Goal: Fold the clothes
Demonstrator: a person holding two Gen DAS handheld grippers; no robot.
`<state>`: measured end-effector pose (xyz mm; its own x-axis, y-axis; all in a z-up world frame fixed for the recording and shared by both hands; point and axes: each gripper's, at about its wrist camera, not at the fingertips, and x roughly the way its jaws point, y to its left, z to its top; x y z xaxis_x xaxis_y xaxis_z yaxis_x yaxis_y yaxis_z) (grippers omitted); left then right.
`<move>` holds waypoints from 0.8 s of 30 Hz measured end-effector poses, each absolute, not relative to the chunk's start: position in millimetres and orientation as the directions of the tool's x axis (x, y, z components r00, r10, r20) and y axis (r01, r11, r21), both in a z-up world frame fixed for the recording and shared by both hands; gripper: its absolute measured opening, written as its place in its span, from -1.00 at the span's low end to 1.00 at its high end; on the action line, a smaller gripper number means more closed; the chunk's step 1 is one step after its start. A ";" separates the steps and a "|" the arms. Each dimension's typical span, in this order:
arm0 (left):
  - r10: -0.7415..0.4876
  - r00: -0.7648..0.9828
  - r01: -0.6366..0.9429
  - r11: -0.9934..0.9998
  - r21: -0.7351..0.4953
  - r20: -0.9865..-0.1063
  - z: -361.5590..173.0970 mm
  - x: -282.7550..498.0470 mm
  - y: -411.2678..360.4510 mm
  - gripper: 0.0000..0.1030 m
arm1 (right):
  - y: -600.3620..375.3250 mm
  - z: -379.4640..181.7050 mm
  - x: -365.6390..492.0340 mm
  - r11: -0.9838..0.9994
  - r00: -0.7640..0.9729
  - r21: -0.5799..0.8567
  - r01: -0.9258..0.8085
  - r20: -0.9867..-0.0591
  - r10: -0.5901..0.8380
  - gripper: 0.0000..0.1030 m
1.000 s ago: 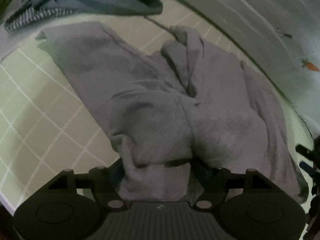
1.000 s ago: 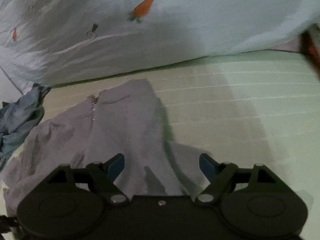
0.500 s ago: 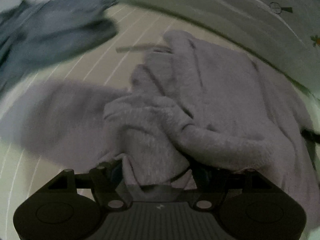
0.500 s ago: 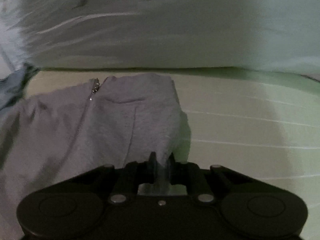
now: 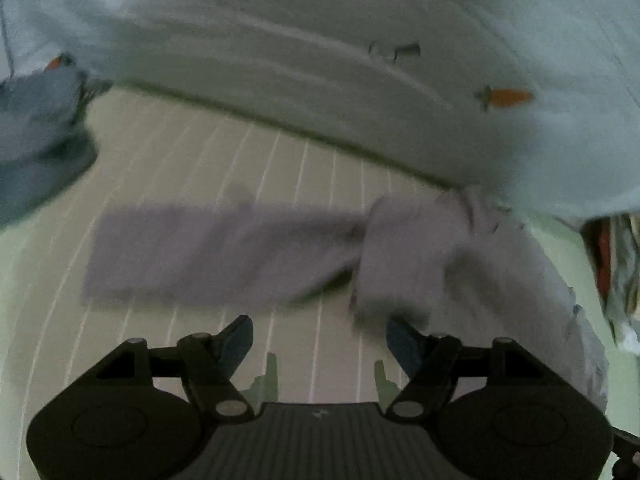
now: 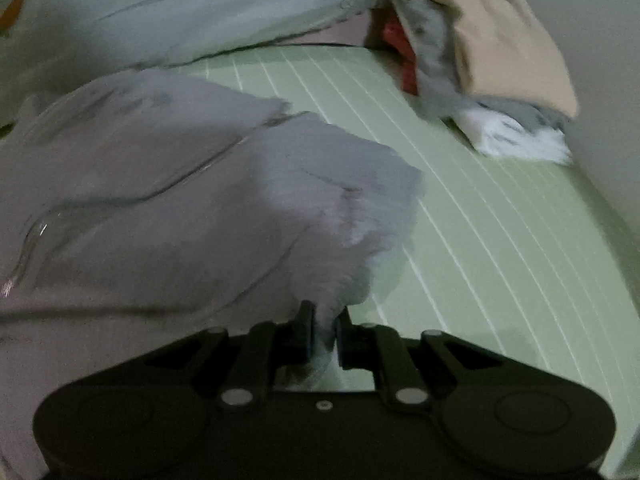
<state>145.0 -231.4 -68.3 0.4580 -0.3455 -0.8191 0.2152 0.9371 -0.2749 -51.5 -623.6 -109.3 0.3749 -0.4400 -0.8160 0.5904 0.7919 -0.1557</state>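
Observation:
A grey zip-up jacket (image 6: 180, 200) lies on the green striped bed sheet (image 6: 500, 240). My right gripper (image 6: 323, 322) is shut on a corner of its edge, and the cloth rises into the jaws. In the left wrist view, one sleeve (image 5: 216, 256) lies stretched out flat to the left, and the jacket's bunched body (image 5: 460, 264) is at the right. My left gripper (image 5: 320, 340) stands open just above the sheet, short of the sleeve, with nothing between its blue pads (image 5: 236, 340).
A pale duvet with carrot prints (image 5: 400, 80) runs along the far side of the bed. Blue-grey clothes (image 5: 40, 148) lie at the left. A stack of folded clothes, beige on top (image 6: 508, 52), sits at the far right by the wall (image 6: 600, 100).
The left gripper let go of the bunched grey cloth, drew away from it, and a sleeve now lies stretched flat. The right gripper shut on the jacket's corner and swung right with it.

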 end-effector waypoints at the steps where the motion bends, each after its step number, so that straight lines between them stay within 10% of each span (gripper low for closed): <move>1: -0.342 0.444 0.202 0.939 -0.279 -0.828 -71.3 133.4 -224.5 0.44 | -614.2 -108.9 -59.2 0.797 0.376 -0.157 0.583 -0.817 -0.437 -0.79; 24: -0.203 0.432 0.097 0.979 -0.178 -0.879 -64.2 50.4 -38.7 0.50 | -349.8 -104.8 -4.8 0.931 0.514 0.087 0.353 -0.850 -0.116 -0.81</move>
<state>50.4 -38.7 -64.2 0.4319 -0.2032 -0.8788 0.0975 0.9791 -0.1785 -4.8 -349.8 -104.8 0.5141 -0.1158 -0.8499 0.3533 0.9315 0.0867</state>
